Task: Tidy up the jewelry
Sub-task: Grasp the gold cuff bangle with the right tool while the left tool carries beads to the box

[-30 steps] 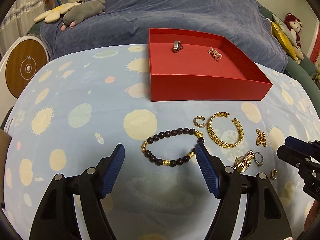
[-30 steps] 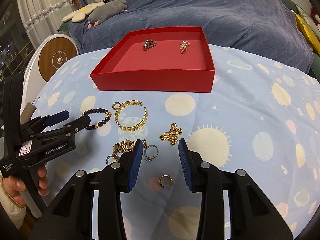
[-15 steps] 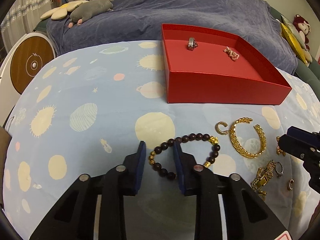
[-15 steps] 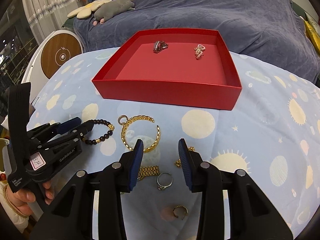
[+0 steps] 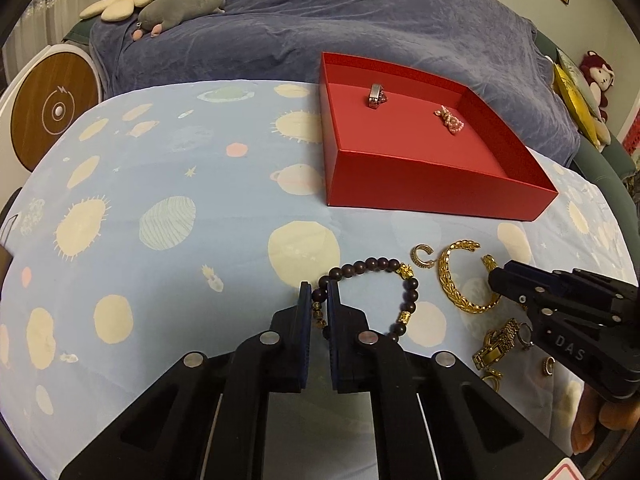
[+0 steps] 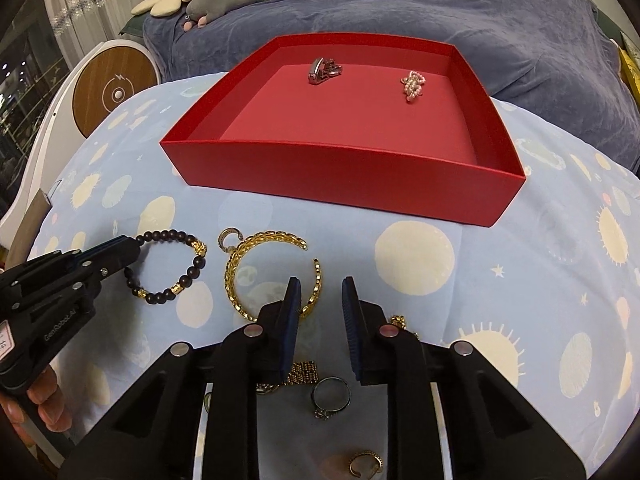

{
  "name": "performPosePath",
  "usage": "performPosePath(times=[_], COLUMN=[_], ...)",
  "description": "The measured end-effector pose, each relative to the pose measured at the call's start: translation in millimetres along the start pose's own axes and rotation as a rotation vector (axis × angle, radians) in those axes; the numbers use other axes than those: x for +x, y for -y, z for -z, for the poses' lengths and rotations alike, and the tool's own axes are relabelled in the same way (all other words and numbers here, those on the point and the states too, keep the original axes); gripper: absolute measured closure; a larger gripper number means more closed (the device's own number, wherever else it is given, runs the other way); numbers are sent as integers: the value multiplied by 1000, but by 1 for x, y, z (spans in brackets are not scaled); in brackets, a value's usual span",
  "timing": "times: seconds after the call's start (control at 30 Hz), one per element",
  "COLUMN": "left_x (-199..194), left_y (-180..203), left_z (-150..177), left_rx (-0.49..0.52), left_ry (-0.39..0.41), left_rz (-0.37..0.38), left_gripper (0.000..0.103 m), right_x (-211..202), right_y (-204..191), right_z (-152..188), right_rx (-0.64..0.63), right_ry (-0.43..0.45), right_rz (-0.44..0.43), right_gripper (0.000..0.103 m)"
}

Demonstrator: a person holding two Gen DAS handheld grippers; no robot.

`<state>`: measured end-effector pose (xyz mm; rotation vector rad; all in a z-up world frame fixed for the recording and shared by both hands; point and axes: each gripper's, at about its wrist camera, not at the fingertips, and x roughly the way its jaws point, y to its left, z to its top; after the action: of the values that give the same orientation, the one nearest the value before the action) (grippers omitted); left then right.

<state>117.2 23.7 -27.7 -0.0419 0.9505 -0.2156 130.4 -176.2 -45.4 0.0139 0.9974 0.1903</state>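
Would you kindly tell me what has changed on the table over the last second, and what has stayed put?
The left gripper went from wide open to shut on the beaded bracelet, pinching its left side. The right gripper moved forward from over the rings, and its fingers are closing around the near end of the gold cuff, not yet pressing it. The red box, its two pieces and the remaining jewelry have not moved.

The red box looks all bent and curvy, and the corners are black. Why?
Left wrist view: the fisheye lens bows the red box and the tablecloth, with dark corners from the lens rim. Right wrist view: the same bulge; the box's front wall curves, and everything stays sharp, with soft indoor light and faint shadows.
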Motion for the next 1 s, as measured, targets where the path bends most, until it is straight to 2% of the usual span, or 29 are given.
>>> performPosePath(times=[0.17, 0.3, 0.5, 0.77, 1.0], left_x=[-15, -25, -36, -65, -87], left_y=[2, 7, 10, 22, 39], left_z=[-2, -3, -5, -17, -61], left_rx=[-4, 9, 11, 42, 72], left_ry=[18, 31, 49, 110, 190], left_rz=[43, 57, 82, 132, 169], left_gripper=[98, 98, 98, 98, 98], right_x=[2, 1, -8, -47, -83], right_y=[-3, -2, -5, -2, 26], right_z=[1, 1, 3, -4, -28], right_rx=[-13, -14, -14, 5, 59], right_ry=[5, 5, 17, 102, 174], right_rz=[8, 3, -16, -43, -44], right_gripper=[88, 100, 100, 100, 100])
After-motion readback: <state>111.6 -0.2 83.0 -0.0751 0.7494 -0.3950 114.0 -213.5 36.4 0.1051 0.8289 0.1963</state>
